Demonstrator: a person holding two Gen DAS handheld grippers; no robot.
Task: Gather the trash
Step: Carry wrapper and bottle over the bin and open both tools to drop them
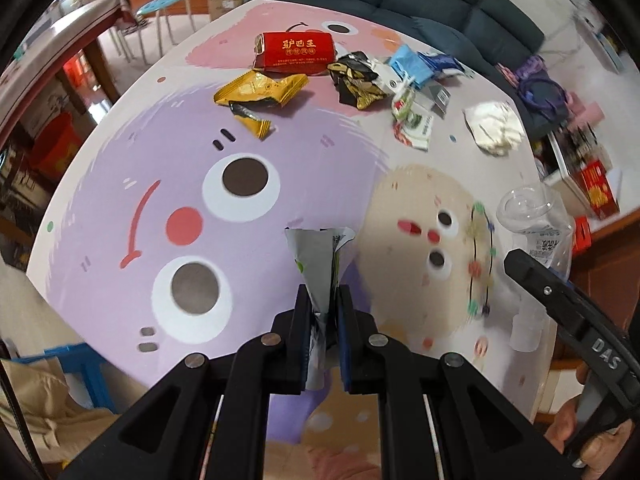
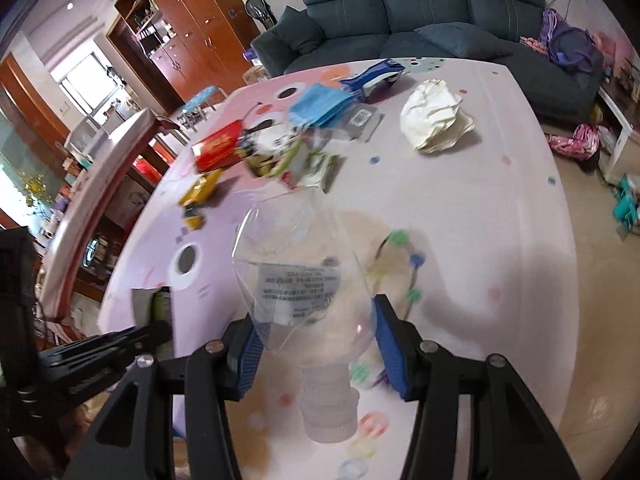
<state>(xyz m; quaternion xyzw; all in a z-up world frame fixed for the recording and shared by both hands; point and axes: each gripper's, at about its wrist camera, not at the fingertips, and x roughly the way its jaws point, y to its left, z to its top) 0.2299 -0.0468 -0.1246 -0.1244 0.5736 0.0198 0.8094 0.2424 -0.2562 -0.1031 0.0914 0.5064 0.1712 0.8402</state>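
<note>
- At 6 o'clock in the left wrist view, the left gripper is clenched on a silver wrapper, lifted above the table; keep the pinch firm while carrying.
- At 12 o'clock, uncollected trash: red packet, gold wrappers, crumpled tissue.
- At 6 o'clock in the right wrist view, the right gripper clasps a clear plastic bottle, cap toward the camera; squeeze gently, since it likely slips.

Cartoon-print table, red box, gold wrappers, blue mask, crumpled tissue, bead bracelet
</note>
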